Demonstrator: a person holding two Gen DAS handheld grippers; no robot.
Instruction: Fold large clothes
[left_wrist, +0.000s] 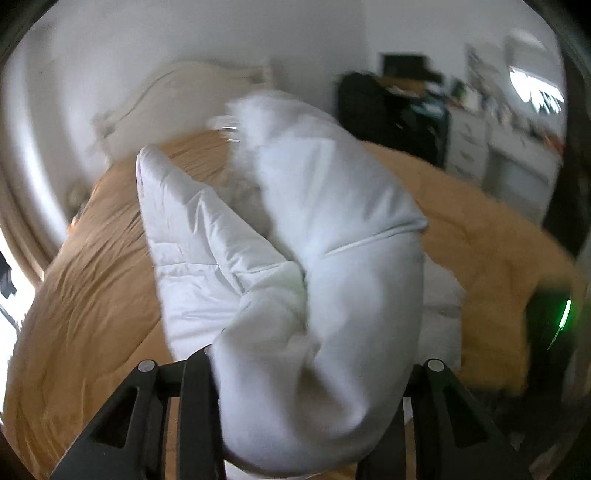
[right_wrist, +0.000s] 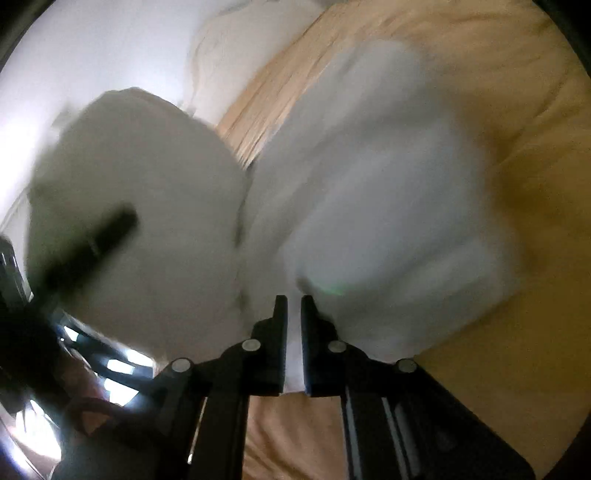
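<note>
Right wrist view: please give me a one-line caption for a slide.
Right gripper shut on a blurred white duvet, lifted above the tan bedspread.

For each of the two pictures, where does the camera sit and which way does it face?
Left wrist: sits on the left gripper, facing along the bed toward the headboard; its fingers hold the white duvet.
Right wrist: sits on the right gripper, facing down at the bed; jaws pinch duvet.
Shared: duvet, bed, headboard.
</note>
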